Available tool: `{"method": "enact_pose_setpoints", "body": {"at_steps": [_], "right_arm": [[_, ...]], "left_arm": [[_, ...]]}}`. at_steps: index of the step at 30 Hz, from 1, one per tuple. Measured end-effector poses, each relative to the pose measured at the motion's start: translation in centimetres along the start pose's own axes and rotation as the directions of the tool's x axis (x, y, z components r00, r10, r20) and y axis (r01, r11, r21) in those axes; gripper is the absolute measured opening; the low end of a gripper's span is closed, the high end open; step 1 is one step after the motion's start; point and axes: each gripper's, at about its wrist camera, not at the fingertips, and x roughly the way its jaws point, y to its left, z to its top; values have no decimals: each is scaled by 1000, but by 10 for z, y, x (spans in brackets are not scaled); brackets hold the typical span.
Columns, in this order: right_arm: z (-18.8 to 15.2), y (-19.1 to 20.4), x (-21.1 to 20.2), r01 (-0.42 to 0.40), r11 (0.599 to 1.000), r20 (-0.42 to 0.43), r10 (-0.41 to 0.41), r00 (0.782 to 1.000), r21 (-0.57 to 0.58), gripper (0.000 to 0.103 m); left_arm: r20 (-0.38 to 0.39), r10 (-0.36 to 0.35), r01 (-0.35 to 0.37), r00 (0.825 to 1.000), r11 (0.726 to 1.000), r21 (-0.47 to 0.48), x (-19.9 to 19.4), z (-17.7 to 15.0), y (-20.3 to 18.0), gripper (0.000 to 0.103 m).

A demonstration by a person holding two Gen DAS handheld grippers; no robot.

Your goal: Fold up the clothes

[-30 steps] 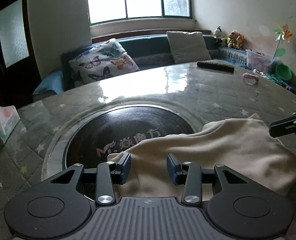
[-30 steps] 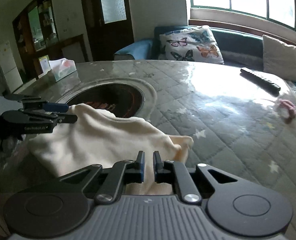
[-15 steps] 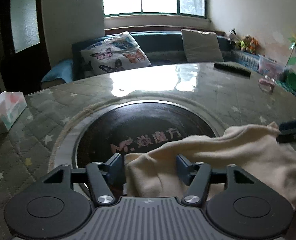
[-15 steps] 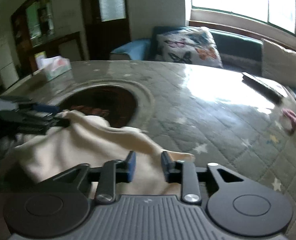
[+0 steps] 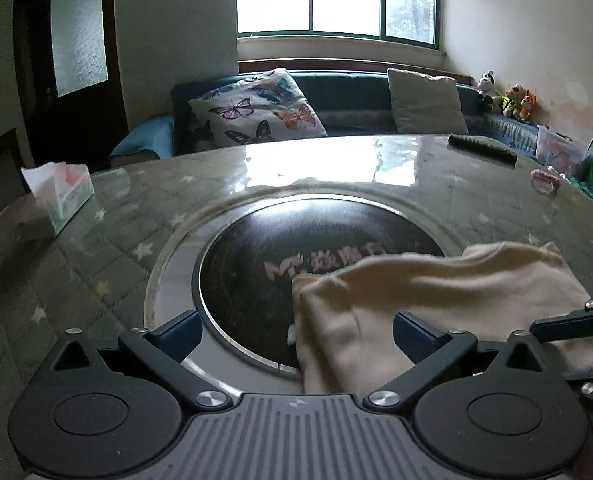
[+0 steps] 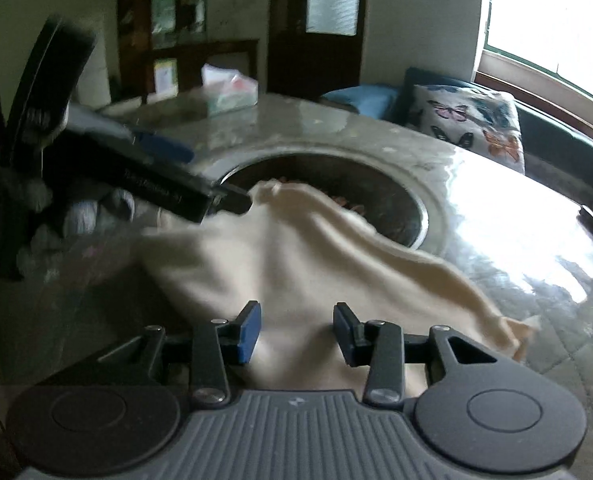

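Observation:
A cream garment (image 5: 436, 292) lies folded on the table, partly over the round black hotplate (image 5: 276, 256). My left gripper (image 5: 298, 330) is wide open, and the garment's left edge lies between its fingers, held by neither. My right gripper (image 6: 296, 332) is open just above the garment (image 6: 296, 256), with cloth under both fingers. The left gripper also shows in the right wrist view (image 6: 216, 196), by the garment's far corner. The right gripper's fingers (image 5: 568, 324) enter the left wrist view at the right edge.
A tissue box (image 5: 62, 196) stands at the table's left. A black remote (image 5: 482, 150) and a small pink item (image 5: 544, 178) lie at the far right. A sofa with a butterfly cushion (image 5: 256, 112) runs behind the table.
Both grippers opened: the right one was shut on the garment's near edge and let it go, the left one opened wider. Both views swung left and the cloth settled flatter.

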Motion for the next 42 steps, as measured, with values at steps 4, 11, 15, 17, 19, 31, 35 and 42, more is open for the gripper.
{"method": "enact_pose_setpoints", "body": {"at_steps": [4, 11, 15, 17, 19, 31, 35, 42], "right_arm": [[2, 11, -6, 30, 998, 19, -29, 999, -55, 48], [9, 16, 7, -22, 999, 1, 22, 1000, -28, 54], [12, 10, 11, -50, 999, -9, 50, 999, 7, 54], [18, 4, 10, -46, 999, 3, 46, 999, 24, 55], [25, -4, 12, -35, 999, 10, 34, 999, 40, 55], [46, -43, 62, 142, 983, -32, -139, 990, 120, 64], [51, -46, 67, 158, 979, -16, -157, 987, 130, 64], [54, -57, 84, 209, 965, -60, -202, 977, 156, 68]], "left_arm": [[-14, 10, -10, 1000, 1000, 0, -2, -11, 1, 103], [-25, 32, -33, 999, 999, -20, -2, -23, 4, 103], [-20, 27, -28, 999, 999, -38, -4, -26, 8, 103], [-20, 20, -21, 1000, 999, -48, -3, -28, 11, 103], [-20, 15, -16, 1000, 998, -58, -2, -27, 12, 103], [-25, -5, 3, 1000, 997, -83, 1, -29, 18, 103], [-23, -13, 11, 1000, 996, -91, 1, -30, 20, 103], [-7, -20, 19, 1000, 995, -96, 0, -34, 21, 103]]}}
